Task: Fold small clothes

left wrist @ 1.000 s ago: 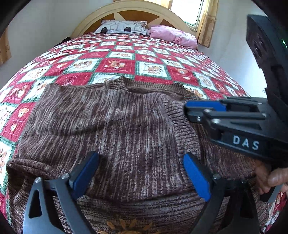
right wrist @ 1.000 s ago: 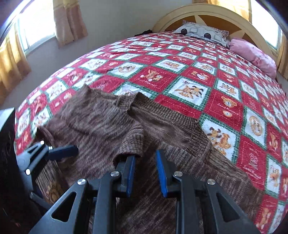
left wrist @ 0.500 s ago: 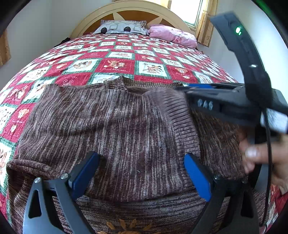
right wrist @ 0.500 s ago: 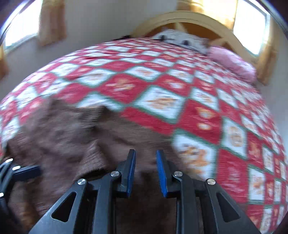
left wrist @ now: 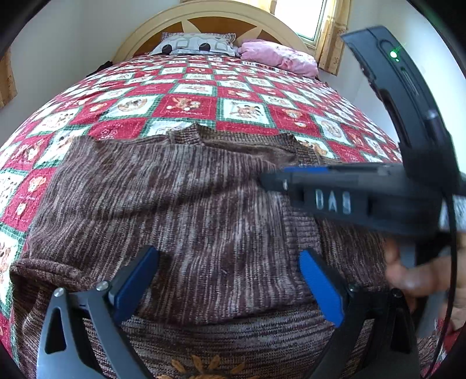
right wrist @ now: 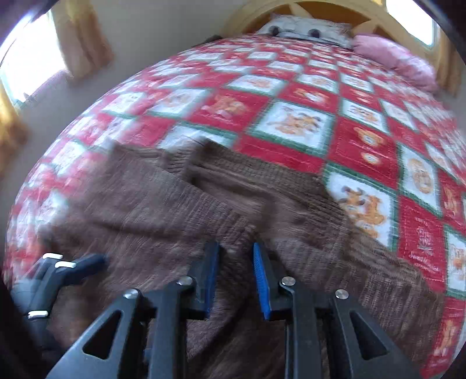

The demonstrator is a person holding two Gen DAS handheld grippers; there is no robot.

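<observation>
A brown marled knit sweater [left wrist: 180, 210] lies on the bed, its sleeve folded across the body; it also shows in the right wrist view [right wrist: 163, 210]. My left gripper [left wrist: 230, 280] is open, hovering low over the sweater's lower part with nothing between its blue pads. My right gripper [right wrist: 236, 277] has its jaws a narrow gap apart, over the sweater near the folded sleeve's edge; the blur hides whether fabric is pinched. It also shows from the side in the left wrist view [left wrist: 271, 179], over the sweater's right shoulder.
The red, white and green checked quilt [left wrist: 238, 110] covers the bed. A grey patterned pillow [left wrist: 198, 43] and a pink pillow [left wrist: 279, 58] lie at the wooden headboard [left wrist: 209, 20]. Curtained windows flank the bed.
My right gripper has swung across the sweater's right side, toward the neckline and lower over the fabric. The left gripper has stayed still and open.
</observation>
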